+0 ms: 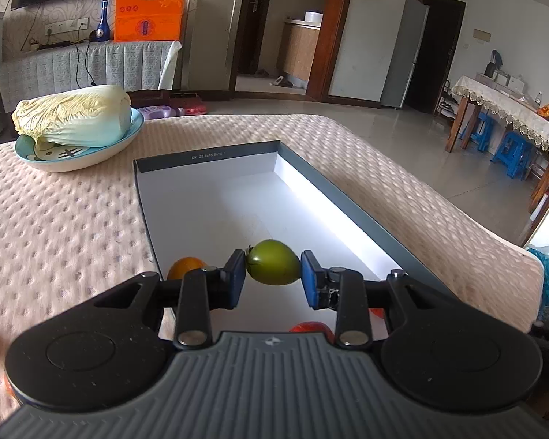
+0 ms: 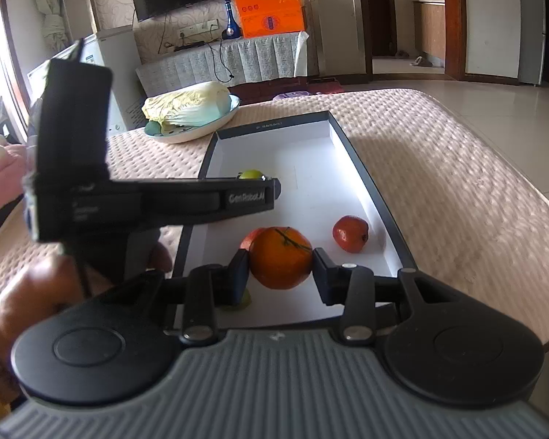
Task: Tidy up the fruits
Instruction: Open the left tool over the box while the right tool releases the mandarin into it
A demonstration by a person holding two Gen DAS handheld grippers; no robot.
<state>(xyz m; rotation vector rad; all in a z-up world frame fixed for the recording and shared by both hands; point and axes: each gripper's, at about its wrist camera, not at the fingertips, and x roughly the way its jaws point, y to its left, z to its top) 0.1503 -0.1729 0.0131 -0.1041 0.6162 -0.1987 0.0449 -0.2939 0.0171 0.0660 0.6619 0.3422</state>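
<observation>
Tongs (image 2: 280, 274) clamped on orange (image 2: 280, 256)

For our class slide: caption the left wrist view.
Left gripper holds a green tomato over the box.

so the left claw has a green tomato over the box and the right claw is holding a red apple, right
Not quite. The left claw does hold the green tomato over the box, but the right claw grips an orange mandarin, not a red apple, as the right wrist view shows.
</observation>
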